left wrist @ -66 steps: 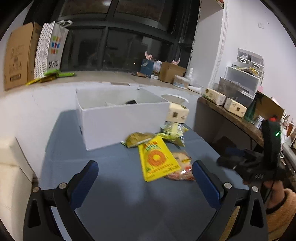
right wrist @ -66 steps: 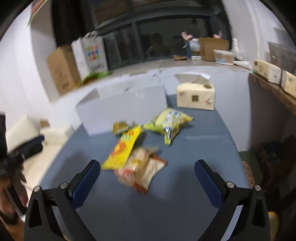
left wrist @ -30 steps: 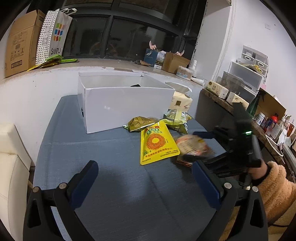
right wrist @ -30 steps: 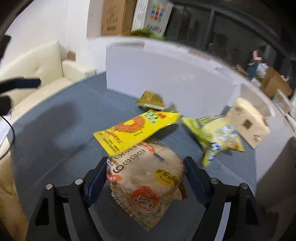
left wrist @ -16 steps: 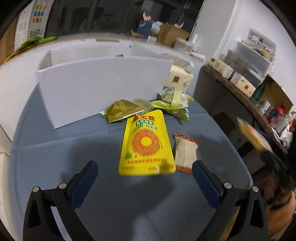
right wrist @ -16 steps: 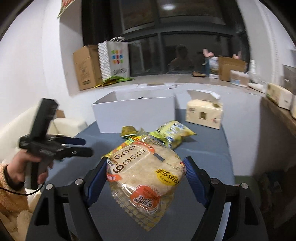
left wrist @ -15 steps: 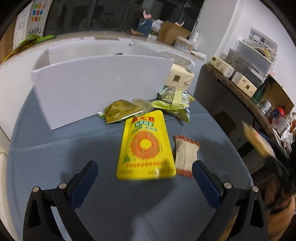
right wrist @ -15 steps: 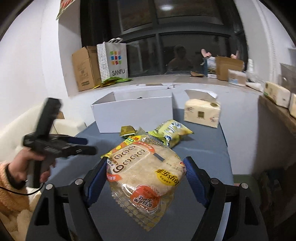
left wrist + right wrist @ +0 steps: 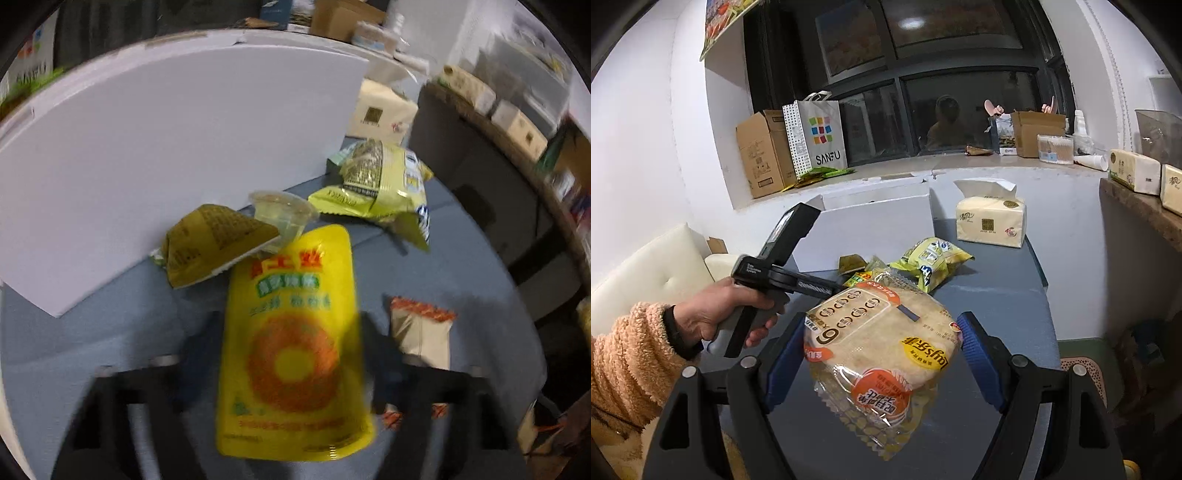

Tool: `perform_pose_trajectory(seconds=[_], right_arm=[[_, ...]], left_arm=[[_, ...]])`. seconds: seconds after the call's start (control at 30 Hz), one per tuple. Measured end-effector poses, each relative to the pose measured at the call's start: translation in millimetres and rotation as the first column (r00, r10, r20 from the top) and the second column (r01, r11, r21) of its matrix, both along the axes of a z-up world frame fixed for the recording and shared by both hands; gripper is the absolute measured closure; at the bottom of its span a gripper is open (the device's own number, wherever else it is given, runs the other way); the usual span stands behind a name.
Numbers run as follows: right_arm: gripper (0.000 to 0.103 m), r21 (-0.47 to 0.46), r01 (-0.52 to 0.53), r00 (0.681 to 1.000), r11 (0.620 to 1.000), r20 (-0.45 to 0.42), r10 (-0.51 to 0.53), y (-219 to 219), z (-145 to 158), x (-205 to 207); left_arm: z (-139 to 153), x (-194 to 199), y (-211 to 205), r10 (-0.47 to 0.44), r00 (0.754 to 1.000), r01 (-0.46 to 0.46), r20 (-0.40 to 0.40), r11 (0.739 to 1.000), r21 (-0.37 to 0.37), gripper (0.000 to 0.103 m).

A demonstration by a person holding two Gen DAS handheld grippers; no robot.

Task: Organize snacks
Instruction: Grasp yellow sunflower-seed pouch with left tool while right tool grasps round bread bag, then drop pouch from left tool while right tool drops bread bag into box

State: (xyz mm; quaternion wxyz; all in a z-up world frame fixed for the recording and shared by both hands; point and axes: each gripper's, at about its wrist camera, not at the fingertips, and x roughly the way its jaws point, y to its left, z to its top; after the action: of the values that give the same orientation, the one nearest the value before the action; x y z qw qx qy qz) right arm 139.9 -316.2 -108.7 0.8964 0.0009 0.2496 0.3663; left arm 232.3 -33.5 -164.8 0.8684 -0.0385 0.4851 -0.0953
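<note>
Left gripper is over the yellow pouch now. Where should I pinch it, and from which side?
Likely best across the long side edges of the yellow pouch, coming from its near bottom end. It lies flat, narrow side toward the left gripper, and its far top touches the olive packet.

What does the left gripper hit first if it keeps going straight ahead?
Probably the yellow pouch, already lying between the left gripper's blurred fingers. Beyond it come the olive packet and the white box wall; depth is unclear.
</note>
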Motion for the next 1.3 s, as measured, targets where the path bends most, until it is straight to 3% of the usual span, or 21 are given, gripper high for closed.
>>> perform_pose_trajectory(seconds=[0.03, 0.07, 0.17, 0.37, 0.47, 0.67, 0.87, 1.0, 1.2, 1.3], right_arm=[[0.019, -0.002, -0.005, 1.0, 1.0, 0.0, 0.005, 1.6, -0.5, -0.5], [0.019, -0.003, -0.006, 1.0, 1.0, 0.001, 0.006, 2.7, -0.6, -0.8], [0.019, -0.008, -0.015, 1.0, 1.0, 0.001, 0.015, 6.5, -1.2, -0.5], [0.019, -0.002, -0.025, 1.0, 1.0, -0.014, 0.025, 17.3, -1.5, 6.6], [0.019, 0.004, -0.038, 0.999, 0.999, -0.018, 0.038, 26.8, 2.4, 11.9], [0.019, 0.009, -0.1, 0.995, 0.995, 0.021, 0.1, 65.5, 30.4, 29.9], [0.019, 0.056, -0.126, 0.991, 0.99, 0.046, 0.124, 115.9, 70.3, 75.8], [0.019, 0.047, -0.075, 0.996, 0.996, 0.042, 0.073, 149.8, 89.0, 120.1], [0.019, 0.044, 0.007, 0.995, 0.999, -0.098, -0.003, 190.8, 98.4, 221.0], [0.017, 0.082, 0.019, 0.987, 0.996, -0.16, -0.006, 200.0, 98.8, 251.4]], left_arm=[[3.2, -4.9, 3.3, -0.021, 1.0, 0.022, 0.02, 0.999, -0.047, 0.056], [5.7, -8.0, 5.7, -0.027, 0.999, 0.029, 0.032, 0.997, -0.066, 0.061], [16.1, -24.2, 12.8, -0.015, 0.996, 0.02, 0.091, 0.999, -0.049, 0.072], [47.6, -70.7, 25.1, -0.028, 0.979, 0.042, 0.201, 0.997, -0.066, 0.075], [69.2, -92.0, 44.0, 0.003, 0.965, 0.03, 0.261, 0.992, -0.125, 0.075], [117.7, -108.1, 79.0, 0.065, 0.926, 0.002, 0.371, 0.984, -0.177, 0.075], [155.5, -86.8, 118.9, 0.144, 0.882, -0.046, 0.448, 0.974, -0.222, 0.075], [172.6, -54.8, 144.4, 0.207, 0.86, -0.103, 0.467, 0.966, -0.239, 0.075], [176.0, 13.5, 173.6, 0.277, 0.858, -0.182, 0.432, 0.951, -0.25, 0.075], [170.2, 30.2, 180.4, 0.303, 0.851, -0.207, 0.429, 0.944, -0.256, 0.075]])
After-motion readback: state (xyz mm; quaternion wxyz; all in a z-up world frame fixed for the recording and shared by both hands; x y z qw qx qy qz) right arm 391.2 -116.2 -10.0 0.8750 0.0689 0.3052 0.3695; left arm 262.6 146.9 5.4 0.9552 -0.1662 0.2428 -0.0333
